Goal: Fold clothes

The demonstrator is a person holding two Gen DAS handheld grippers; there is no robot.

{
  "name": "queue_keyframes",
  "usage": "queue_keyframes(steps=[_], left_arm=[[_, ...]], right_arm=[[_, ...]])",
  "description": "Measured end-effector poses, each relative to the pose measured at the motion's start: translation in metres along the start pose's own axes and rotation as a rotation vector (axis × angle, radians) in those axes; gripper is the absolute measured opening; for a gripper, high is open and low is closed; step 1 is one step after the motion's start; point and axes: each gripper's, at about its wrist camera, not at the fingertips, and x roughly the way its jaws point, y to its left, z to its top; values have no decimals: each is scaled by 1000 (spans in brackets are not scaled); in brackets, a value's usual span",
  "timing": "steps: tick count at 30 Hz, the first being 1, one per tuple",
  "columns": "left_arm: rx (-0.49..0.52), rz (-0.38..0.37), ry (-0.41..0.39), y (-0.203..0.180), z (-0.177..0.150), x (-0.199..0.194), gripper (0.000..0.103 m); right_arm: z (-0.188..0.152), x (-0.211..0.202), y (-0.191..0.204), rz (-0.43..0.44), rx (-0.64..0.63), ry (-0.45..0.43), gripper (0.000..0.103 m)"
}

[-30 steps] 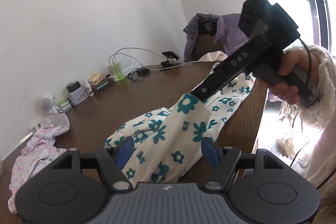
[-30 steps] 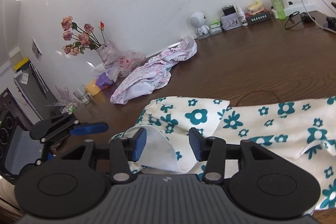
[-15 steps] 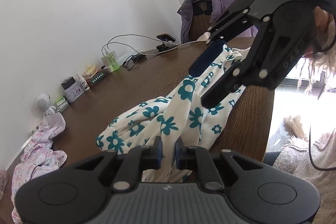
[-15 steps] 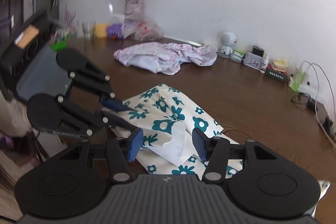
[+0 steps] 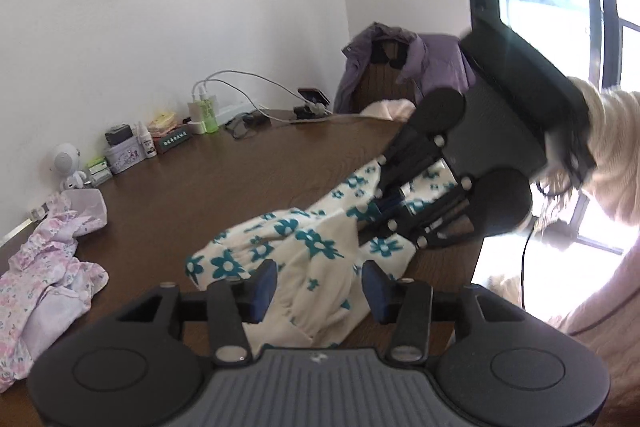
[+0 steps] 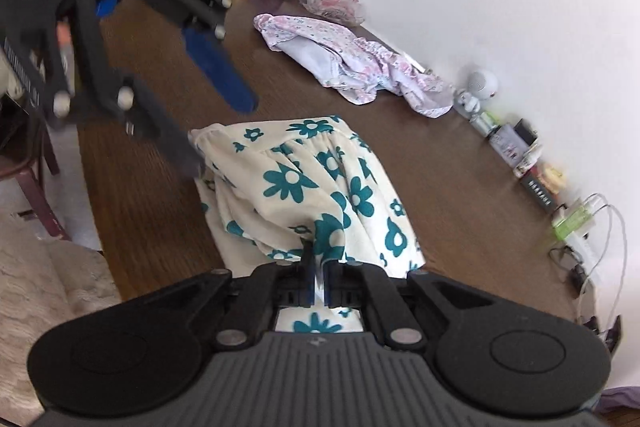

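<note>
1. My right gripper [image 6: 318, 279] is clamped tight on a bunched edge of the cream garment with teal flowers [image 6: 304, 187]; a sliver of cloth shows between the two pads, which have just been closing onto it.
2. My left gripper [image 5: 318, 285] stands apart; its jaws have just been opening, and the near end of the garment lies between the blue pads [image 5: 262, 285] without being pressed by them.
3. The garment itself sits on the brown counter [image 5: 208, 195], draped from the right gripper's pinch down to a crumpled heap close to the counter's near edge.
4. My read is that the step in hand is getting a second hold, so the cloth can be stretched flat before any fold is made.
5. To do it well, I want the left gripper to take one clean edge or corner, not a thick wad of layers, or the fold will come out lumpy.
6. I judge the right grip should stay firm while the left closes; slack here lets the fabric slump back into a heap.
7. Once both hold, I'd pull the hands apart gently and lay the piece on bare counter, well away from the pink floral garment [image 5: 48, 279] and the cables by the wall [image 5: 256, 99].
8. The risk I see: cloth sliding off the near edge.
</note>
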Motion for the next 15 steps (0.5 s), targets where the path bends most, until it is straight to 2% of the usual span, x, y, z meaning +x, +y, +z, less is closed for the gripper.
queue_keyframes(steps=[3, 6, 12, 15], left_arm=[[-118, 20, -7, 22, 12, 10, 44], [-235, -19, 26, 41, 11, 34, 17], [-372, 17, 68, 64, -7, 76, 16], [-407, 16, 65, 69, -14, 81, 16]], right_arm=[[-3, 5, 5, -18, -25, 16, 3], [-7, 13, 12, -26, -23, 24, 3], [-17, 19, 16, -50, 9, 20, 3], [-25, 8, 5, -48, 61, 28, 9]])
